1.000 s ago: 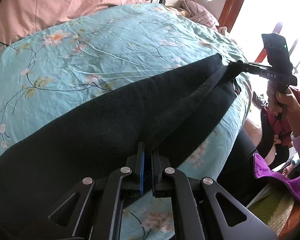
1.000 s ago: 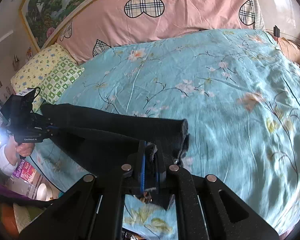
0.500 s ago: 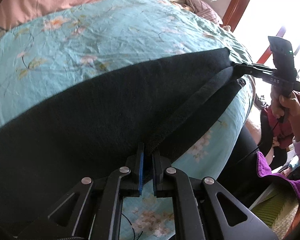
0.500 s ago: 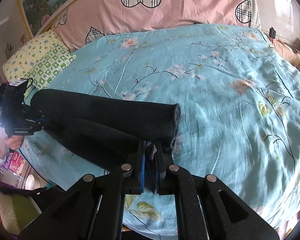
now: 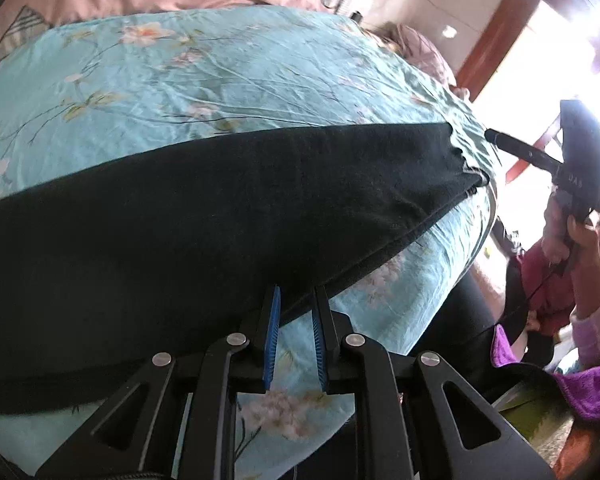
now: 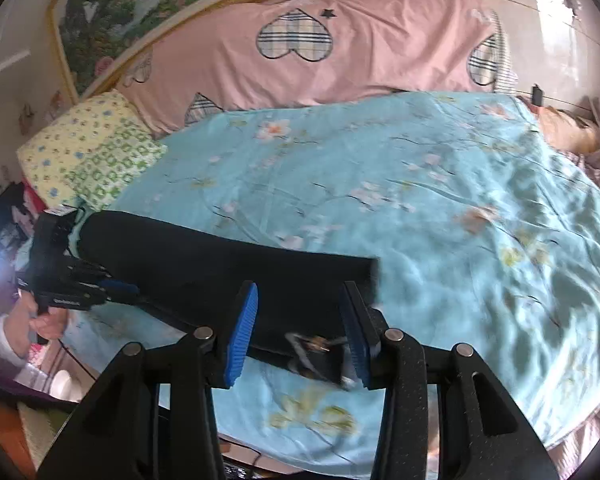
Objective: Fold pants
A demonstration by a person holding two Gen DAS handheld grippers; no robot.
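Pants [image 5: 228,216], black and long, lie flat on the bed [image 6: 440,208]; both tongs, left [image 5: 294,336] and right [image 6: 300,328], gape, holding nothing, at the near edge.

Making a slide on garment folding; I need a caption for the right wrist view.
Open right gripper over black pants lying flat on a floral bedspread, left gripper at far end.

Black fleece pants [image 5: 228,216], folded lengthwise into one long band, lying flat along the near edge of the light-blue floral bedspread [image 5: 236,80], held by neither gripper.
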